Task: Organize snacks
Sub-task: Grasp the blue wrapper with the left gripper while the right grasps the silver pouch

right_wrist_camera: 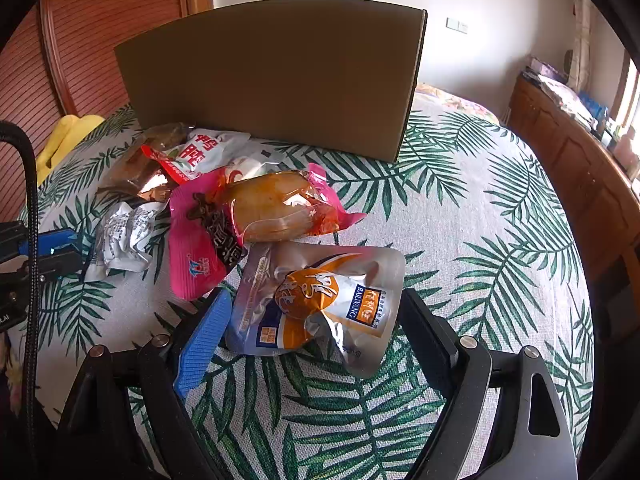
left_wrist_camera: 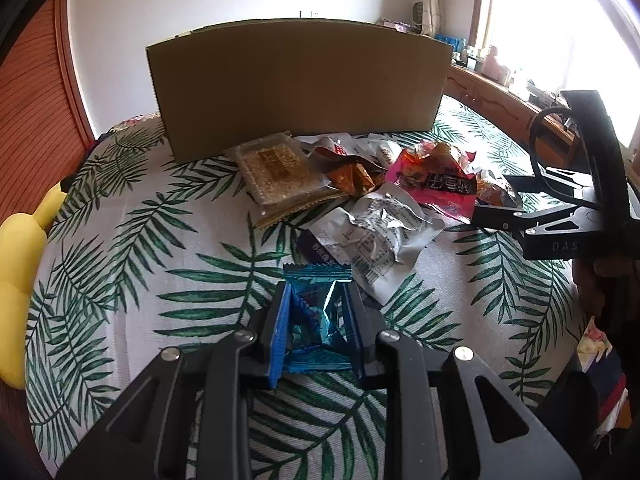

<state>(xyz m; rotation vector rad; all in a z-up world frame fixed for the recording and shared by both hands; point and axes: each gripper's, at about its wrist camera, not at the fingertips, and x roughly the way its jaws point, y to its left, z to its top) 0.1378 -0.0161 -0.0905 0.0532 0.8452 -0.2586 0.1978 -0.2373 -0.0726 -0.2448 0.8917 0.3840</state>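
Observation:
My left gripper is shut on a small blue snack packet, just above the leaf-print cloth. Ahead lies a pile of snacks: a clear box of sesame bars, a silver packet and a pink packet. A brown cardboard box stands behind the pile. My right gripper is open, its fingers either side of a silver and orange pouch lying on the cloth. The pink packet and the cardboard box lie beyond it. The right gripper also shows in the left wrist view.
A yellow plush toy lies at the left edge of the bed. A wooden cabinet with clutter runs along the right wall. A wooden slatted door is at the back left. A red-white packet lies near the box.

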